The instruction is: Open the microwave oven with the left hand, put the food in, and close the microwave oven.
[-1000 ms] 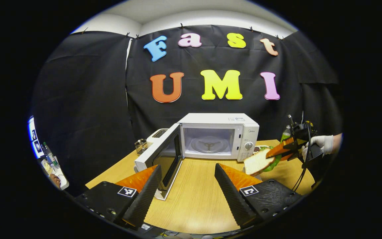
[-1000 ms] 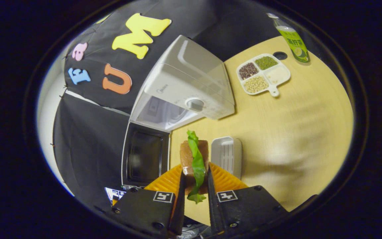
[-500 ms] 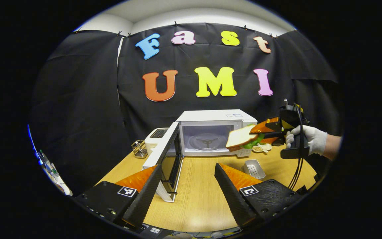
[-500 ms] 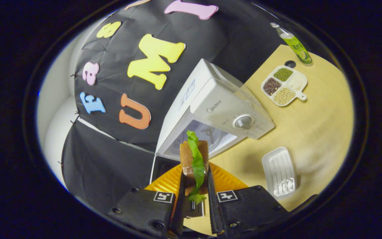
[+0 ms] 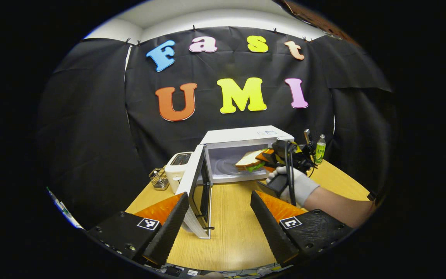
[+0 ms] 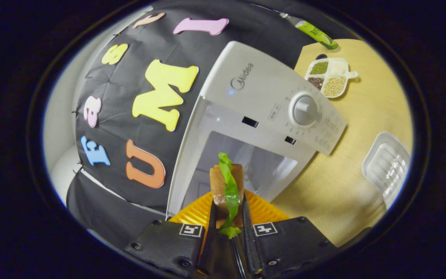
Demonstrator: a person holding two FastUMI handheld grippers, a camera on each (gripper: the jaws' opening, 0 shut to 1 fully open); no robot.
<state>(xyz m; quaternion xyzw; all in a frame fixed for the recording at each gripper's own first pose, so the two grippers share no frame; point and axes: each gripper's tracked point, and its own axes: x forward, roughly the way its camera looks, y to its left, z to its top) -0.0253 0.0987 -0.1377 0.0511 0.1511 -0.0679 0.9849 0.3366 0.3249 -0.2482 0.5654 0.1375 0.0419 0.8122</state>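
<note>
The right gripper (image 6: 229,217) is clamped on one sandwich (image 6: 227,186), its near end hidden between the fingers, at the mouth of the single microwave (image 6: 269,100), door (image 5: 198,186) open; the left gripper (image 5: 219,221) hangs wide and empty over the tabletop (image 5: 230,236). One green bottle (image 5: 319,149); the front panel reads "Midea"

The right gripper (image 5: 266,155) has carried the sandwich (image 5: 249,159) up off the counter's right side and across to the open microwave (image 5: 242,153), so the bread now sits at the cavity mouth, nearer the left gripper's camera
</note>
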